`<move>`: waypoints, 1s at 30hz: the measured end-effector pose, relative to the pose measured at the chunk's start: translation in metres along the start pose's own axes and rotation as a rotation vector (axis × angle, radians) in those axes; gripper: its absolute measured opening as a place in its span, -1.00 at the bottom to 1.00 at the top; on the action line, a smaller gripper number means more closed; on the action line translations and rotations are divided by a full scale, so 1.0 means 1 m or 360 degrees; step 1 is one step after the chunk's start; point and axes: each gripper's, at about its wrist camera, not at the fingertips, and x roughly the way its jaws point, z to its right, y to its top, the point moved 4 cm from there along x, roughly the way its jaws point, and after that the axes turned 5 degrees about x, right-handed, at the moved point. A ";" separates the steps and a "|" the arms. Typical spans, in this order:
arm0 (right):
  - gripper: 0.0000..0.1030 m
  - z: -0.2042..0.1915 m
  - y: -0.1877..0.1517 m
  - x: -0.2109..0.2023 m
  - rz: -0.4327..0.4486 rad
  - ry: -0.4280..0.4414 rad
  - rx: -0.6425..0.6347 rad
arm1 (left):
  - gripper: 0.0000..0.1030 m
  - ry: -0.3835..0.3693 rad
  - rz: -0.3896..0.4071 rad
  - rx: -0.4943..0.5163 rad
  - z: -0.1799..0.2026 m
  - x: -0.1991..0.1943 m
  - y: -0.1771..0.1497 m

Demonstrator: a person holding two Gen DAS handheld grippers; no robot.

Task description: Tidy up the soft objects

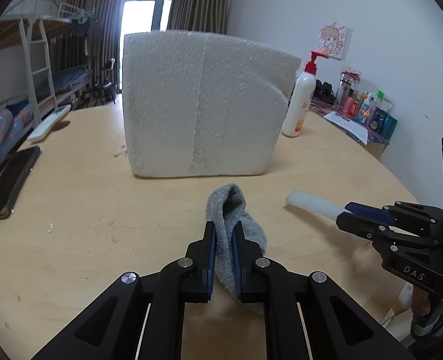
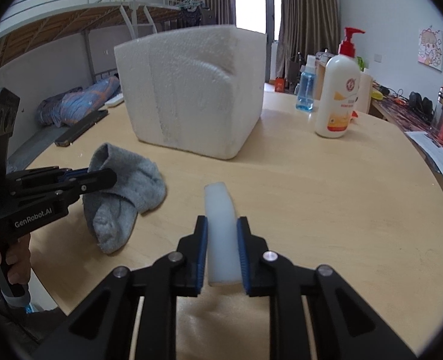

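Note:
A grey sock [image 1: 227,207] hangs over the wooden table [image 1: 86,216], pinched between the blue pads of my left gripper [image 1: 224,226], which is shut on it. From the right wrist view the sock [image 2: 131,186] droops below the left gripper [image 2: 107,177] and its toe touches the table. My right gripper [image 2: 221,222] is shut on a white foam strip [image 2: 220,201] that juts forward past the fingertips. The left wrist view shows that strip [image 1: 311,204] sticking out of the right gripper [image 1: 343,214] at the right. A white foam box [image 1: 200,105] stands just beyond both grippers.
A white lotion bottle with a red pump [image 2: 338,93] and a blue spray bottle [image 2: 305,90] stand right of the foam box [image 2: 191,96]. A black phone [image 1: 11,180] and a white remote [image 1: 49,123] lie near the table's left edge. A cluttered desk stands along the right wall.

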 end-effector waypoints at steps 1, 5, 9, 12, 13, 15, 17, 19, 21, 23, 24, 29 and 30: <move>-0.56 0.000 0.000 -0.002 0.0008 -0.0002 0.0003 | -0.79 -0.0001 0.0007 0.0003 0.001 -0.002 0.001; -0.56 0.002 0.001 -0.011 0.0040 -0.0014 0.0015 | -0.79 0.0003 0.0038 0.0017 0.003 -0.011 0.002; -0.56 0.001 0.003 -0.020 0.0075 -0.0017 0.0020 | -0.79 0.0015 0.0075 0.0037 0.005 -0.021 0.006; -0.56 0.000 0.004 -0.026 0.0102 -0.0016 0.0022 | -0.79 0.0023 0.0095 0.0051 0.006 -0.027 0.008; -0.56 -0.001 0.005 -0.028 0.0112 -0.0014 0.0020 | -0.79 0.0025 0.0102 0.0053 0.007 -0.029 0.009; -0.56 -0.002 0.005 -0.032 0.0130 -0.0014 0.0018 | -0.79 0.0033 0.0118 0.0057 0.008 -0.033 0.011; -0.56 -0.003 0.007 -0.037 0.0154 -0.0010 0.0015 | -0.79 0.0038 0.0139 0.0067 0.010 -0.038 0.013; -0.56 -0.004 0.008 -0.041 0.0174 -0.0006 0.0014 | -0.79 0.0044 0.0155 0.0084 0.011 -0.043 0.014; -0.56 -0.005 0.009 -0.046 0.0200 -0.0006 0.0006 | -0.79 0.0056 0.0182 0.0095 0.012 -0.048 0.017; -0.56 -0.007 0.011 -0.051 0.0227 -0.0003 -0.0002 | -0.79 0.0067 0.0203 0.0100 0.011 -0.054 0.019; -0.56 -0.008 0.012 -0.053 0.0239 -0.0001 -0.0003 | -0.79 0.0074 0.0212 0.0102 0.011 -0.056 0.020; -0.56 -0.012 0.017 -0.063 0.0300 0.0004 -0.0018 | -0.79 0.0100 0.0260 0.0118 0.010 -0.068 0.026; -0.56 -0.012 0.018 -0.065 0.0311 0.0007 -0.0022 | -0.79 0.0107 0.0271 0.0123 0.010 -0.070 0.028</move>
